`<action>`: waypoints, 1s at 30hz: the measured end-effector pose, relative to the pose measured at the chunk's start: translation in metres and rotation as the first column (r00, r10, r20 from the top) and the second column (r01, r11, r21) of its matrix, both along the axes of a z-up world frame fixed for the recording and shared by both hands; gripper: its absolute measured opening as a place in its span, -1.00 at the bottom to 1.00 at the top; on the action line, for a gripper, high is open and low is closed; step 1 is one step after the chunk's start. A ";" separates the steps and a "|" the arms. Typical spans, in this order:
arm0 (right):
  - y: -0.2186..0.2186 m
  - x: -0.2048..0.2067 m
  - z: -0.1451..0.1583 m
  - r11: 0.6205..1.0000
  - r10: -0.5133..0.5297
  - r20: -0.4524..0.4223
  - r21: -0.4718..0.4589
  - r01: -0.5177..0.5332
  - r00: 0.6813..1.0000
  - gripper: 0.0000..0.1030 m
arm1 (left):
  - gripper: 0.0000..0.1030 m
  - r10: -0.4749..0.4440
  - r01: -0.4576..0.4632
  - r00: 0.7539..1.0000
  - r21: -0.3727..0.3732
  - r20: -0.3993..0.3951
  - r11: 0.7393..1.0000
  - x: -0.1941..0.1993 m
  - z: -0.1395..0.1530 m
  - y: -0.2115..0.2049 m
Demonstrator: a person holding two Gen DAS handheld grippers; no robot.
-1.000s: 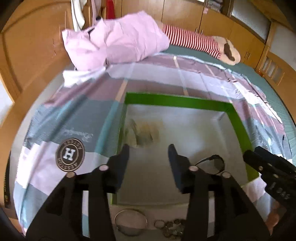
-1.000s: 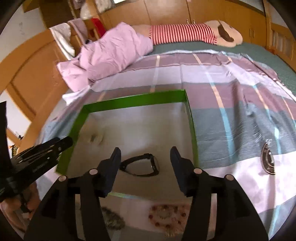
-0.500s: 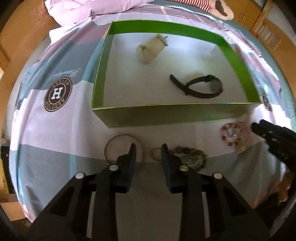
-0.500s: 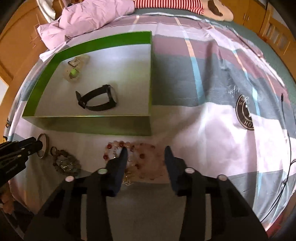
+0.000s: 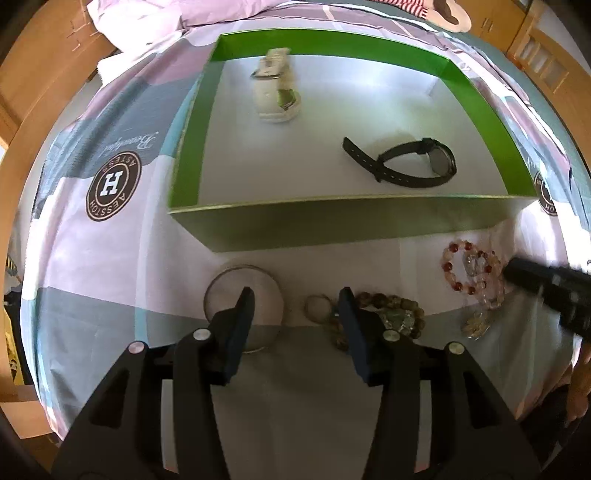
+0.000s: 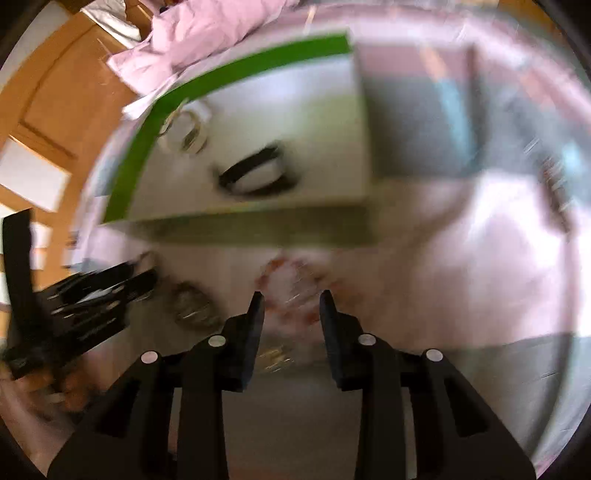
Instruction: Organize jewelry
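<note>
A green box point(image 5: 369, 223) with a white floor holds a black watch point(image 5: 402, 160) and a white watch point(image 5: 276, 95). In front of it on the bed lie a silver bangle point(image 5: 244, 286), a small ring point(image 5: 316, 305), a brown-green bead bracelet point(image 5: 395, 314) and a red-pink bead bracelet point(image 5: 471, 273). My left gripper point(image 5: 295, 301) is open, low over the bangle and ring. My right gripper point(image 6: 291, 301) is open over the red-pink bracelet point(image 6: 291, 280); its view is blurred. The box point(image 6: 258, 225) shows there too.
The bedspread point(image 5: 110, 258) is patchwork pink, grey and blue with a round "H" logo point(image 5: 112, 186). A pink quilt point(image 5: 177, 14) lies behind the box. Wooden wardrobes point(image 5: 33, 66) surround the bed. The right gripper's finger shows at the left view's right edge point(image 5: 546, 284).
Both grippers have pulled back from over the box and dropped toward the jewelry in front of it. The left jaws have opened wider. The right view has become blurred.
</note>
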State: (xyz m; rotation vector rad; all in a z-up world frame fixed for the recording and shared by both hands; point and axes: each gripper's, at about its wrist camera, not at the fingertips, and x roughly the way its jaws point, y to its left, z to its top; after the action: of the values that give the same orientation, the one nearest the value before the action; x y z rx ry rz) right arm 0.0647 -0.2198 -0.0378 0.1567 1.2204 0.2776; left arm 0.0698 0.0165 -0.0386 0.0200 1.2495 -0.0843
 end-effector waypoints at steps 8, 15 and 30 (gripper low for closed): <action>0.001 0.001 -0.029 0.976 -0.050 -0.048 -0.212 0.038 0.998 -0.36 | -0.07 -0.066 0.064 0.997 -0.037 -0.049 0.997 -0.002 -0.015 -0.024; 0.002 0.001 -0.035 0.976 -0.054 -0.064 -0.212 0.039 0.996 -0.34 | -0.07 -0.081 0.080 0.996 -0.027 -0.047 0.996 -0.002 -0.022 -0.035; 0.005 0.009 -0.038 0.971 -0.051 -0.060 -0.237 0.035 0.997 -0.23 | -0.31 -0.158 0.154 0.985 -0.055 -0.066 0.987 -0.003 -0.031 -0.064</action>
State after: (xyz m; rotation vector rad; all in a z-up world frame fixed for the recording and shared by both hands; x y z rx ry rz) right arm 0.0739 -0.2147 -0.0757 -0.0143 1.3040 0.0886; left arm 0.0669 -0.0474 -0.0700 0.0725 1.3141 -0.2535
